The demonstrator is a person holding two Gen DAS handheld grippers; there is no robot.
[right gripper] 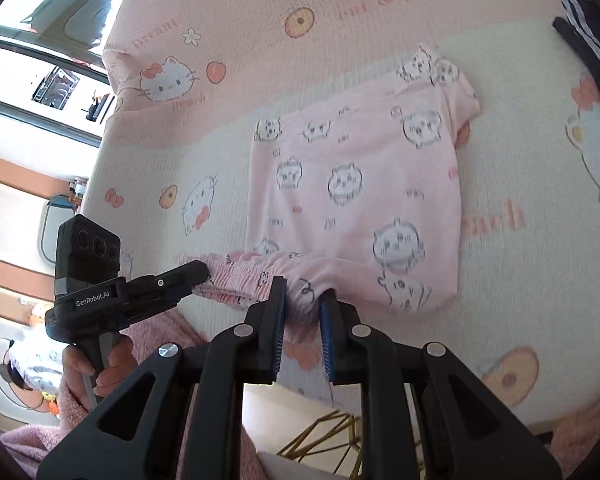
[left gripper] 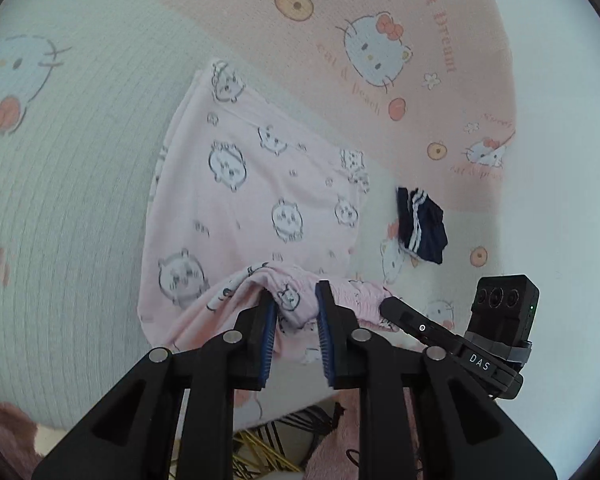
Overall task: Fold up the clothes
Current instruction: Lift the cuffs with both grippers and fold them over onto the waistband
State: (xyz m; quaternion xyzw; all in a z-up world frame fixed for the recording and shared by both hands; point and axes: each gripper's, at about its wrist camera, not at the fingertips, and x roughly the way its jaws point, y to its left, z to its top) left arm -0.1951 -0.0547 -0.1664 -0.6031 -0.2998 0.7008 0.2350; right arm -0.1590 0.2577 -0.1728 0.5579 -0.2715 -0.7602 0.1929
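Pink cartoon-print pants (left gripper: 252,200) lie on the bed (left gripper: 60,200), spread over a cat-print sheet w/ the legs running to the far side and the gathered waistband (left gripper: 356,300) at the near edge, lifted off the sheet. Left claw (left gripper: 296,312) is pinching a bunch of waistband fabric betw. its blue pads; right claw (right gripper: 304,308) is likewise nipped on the cloth at the other end of the waistband, pads pressing a fold of it. Each claw shows in the other's view just beside, so both grips sit close together along the same edge. A dark striped garment (left gripper: 420,224) lies to the right of the pants, apart from them. Step in hand looks like carrying the waistband over toward the far hems for a fold in half. To do it well: keep both grips firm, raise both ends evenly so the edge stays straight and taut, no sagging betw. the claws; travel far-ward at the same pace, line waistband up w/ the hems before lowering, then let go only once the cloth rests flat. Uneven lift would likely skew the fold or drag the lower layer.
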